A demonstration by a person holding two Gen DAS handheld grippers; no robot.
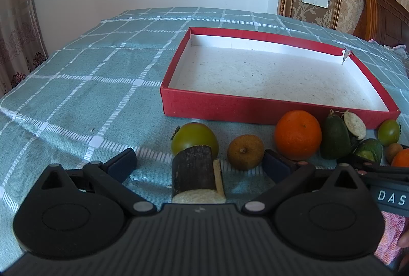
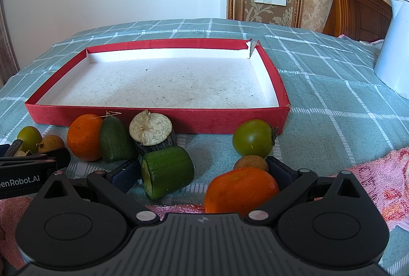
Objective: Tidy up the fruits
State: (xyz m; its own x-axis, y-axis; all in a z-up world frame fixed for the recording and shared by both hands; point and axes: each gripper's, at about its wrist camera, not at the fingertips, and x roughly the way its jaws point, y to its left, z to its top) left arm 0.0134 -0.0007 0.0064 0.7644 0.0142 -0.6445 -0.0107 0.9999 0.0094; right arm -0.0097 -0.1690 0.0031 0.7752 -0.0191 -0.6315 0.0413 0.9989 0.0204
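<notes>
Left wrist view: I see my left claw spread wide, gripping nothing, low over the checked teal cloth.
Between its fingers: a short dark-barked cane piece with pale cut faces lies on the cloth, touching neither fingertip.
Just beyond it: a green persimmon, glossy with a dry calyx at its left, and to its right a small brown longan with a stem dimple.
Further right: an orange, bright and pebbled, then a dark green tapered fruit and another cane piece whose round pale end leans toward the box.
Red box: shallow, white speckled inside, nothing in it; its far right corner is torn. All the fruit sits on the cloth in front of its near wall.
Right wrist view: my right claw is also spread, with no grip on anything.
Inside its span: a cut green cucumber-like chunk lying on its side near the left finger, and a second orange close by the right finger, a second longan just behind it.
Behind: a second green persimmon close to the box wall.
Edges: a pink towel at right, a white kettle well apart on the cloth.
</notes>
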